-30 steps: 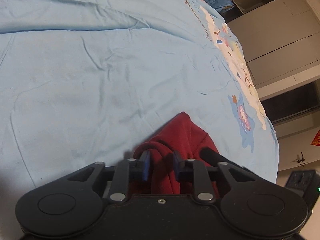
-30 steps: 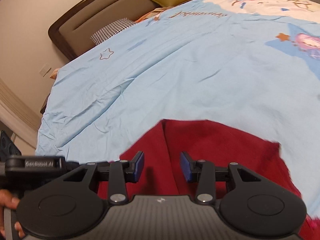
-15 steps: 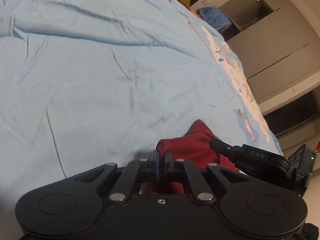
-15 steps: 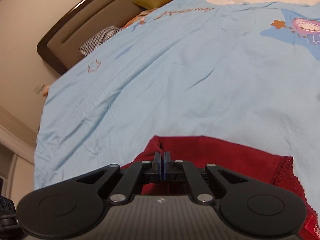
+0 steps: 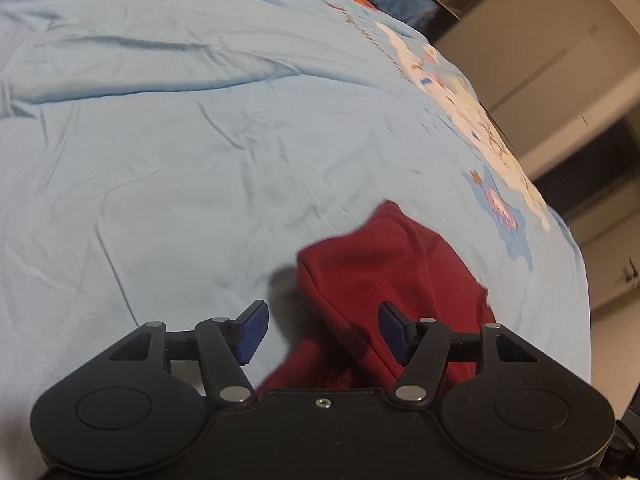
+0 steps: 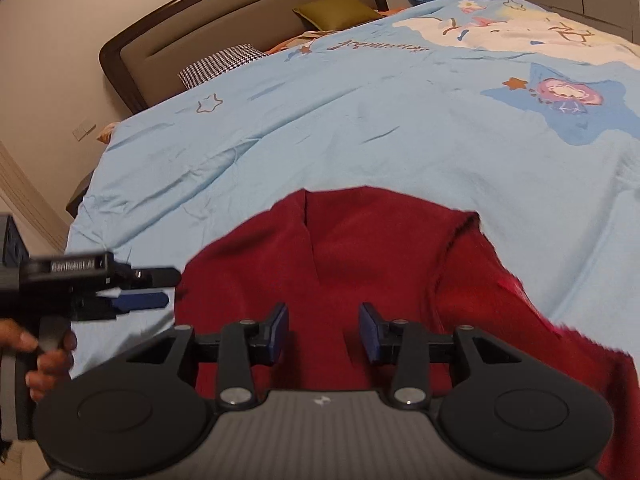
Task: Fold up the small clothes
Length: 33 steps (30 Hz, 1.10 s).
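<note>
A dark red garment (image 5: 380, 264) lies folded on the light blue bedsheet (image 5: 168, 152). My left gripper (image 5: 323, 330) hovers just over its near left corner, jaws opening; the cloth's folded edge runs under the gap and neither pad presses on it. In the right wrist view the same garment (image 6: 360, 248) spreads wide under my right gripper (image 6: 324, 332), whose jaws are also opening above the cloth without pinching it. My left gripper (image 6: 160, 288) shows there at the garment's left edge, held by a hand (image 6: 44, 356).
The sheet (image 6: 360, 128) carries cartoon prints on the right. A dark headboard (image 6: 224, 28), a checked pillow (image 6: 216, 66) and an olive pillow (image 6: 336, 8) stand at the far end. Wardrobe doors (image 5: 560, 52) rise beyond the bed's right edge.
Half a second ago both grippers were shut on the red cloth; now both stand open and the cloth lies released on the bed. The right view has drawn back over the garment.
</note>
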Motion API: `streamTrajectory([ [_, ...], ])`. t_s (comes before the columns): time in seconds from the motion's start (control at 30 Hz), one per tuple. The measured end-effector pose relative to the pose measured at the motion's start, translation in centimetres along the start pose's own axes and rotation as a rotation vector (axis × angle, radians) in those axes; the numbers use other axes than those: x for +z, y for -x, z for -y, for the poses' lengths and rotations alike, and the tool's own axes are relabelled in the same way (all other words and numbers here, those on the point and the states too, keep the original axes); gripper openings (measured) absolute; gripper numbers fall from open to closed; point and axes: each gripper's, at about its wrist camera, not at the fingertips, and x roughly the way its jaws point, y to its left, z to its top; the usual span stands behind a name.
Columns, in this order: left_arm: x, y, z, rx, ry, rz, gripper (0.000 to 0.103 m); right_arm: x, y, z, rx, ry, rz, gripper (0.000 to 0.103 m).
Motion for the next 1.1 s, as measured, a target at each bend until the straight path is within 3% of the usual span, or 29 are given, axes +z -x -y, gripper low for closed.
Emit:
streamTrajectory([
  [0.13, -1.3, -1.3, 1.1, 0.074, -0.118, -0.054, 0.049, -4.8, 3.0, -1.6, -0.144, 0.032, 0.018, 0.044],
  [0.27, -2.1, -1.8, 0.9, 0.116, -0.172, -0.060, 0.048, -8.8, 4.0, -2.6, -0.356, 0.083, 0.021, 0.042],
  [0.33, -2.1, -1.3, 1.1, 0.135, -0.191, -0.057, 0.048, -10.2, 5.4, -2.4, -0.409, 0.047, 0.044, 0.043],
  [0.4, -2.2, -0.3, 1.5, 0.140, -0.203, -0.046, 0.050, -11.5, 7.4, -2.1, -0.431, -0.013, 0.091, 0.045],
  [0.53, -3.3, 1.5, 2.7, 0.100, -0.264, -0.031, 0.069, -13.8, 11.4, -1.9, -0.499, -0.123, 0.156, 0.045],
  [0.67, -4.8, 0.6, 3.1, 0.135, -0.332, -0.088, 0.068, -15.3, 12.8, 0.1, -0.546, -0.220, 0.143, 0.045],
  [0.77, -5.7, -0.3, 2.7, 0.189, -0.370, -0.105, 0.068, -16.6, 12.7, 3.1, -0.527, -0.331, 0.122, 0.042],
  [0.93, -5.4, 1.3, 2.4, 0.150, -0.365, -0.085, 0.071, -17.2, 14.7, 2.0, -0.544, -0.315, 0.175, 0.043],
  [1.1, -6.0, 2.6, 1.3, 0.171, -0.400, -0.097, 0.076, -19.4, 14.0, -1.0, -0.594, -0.260, 0.093, 0.043],
])
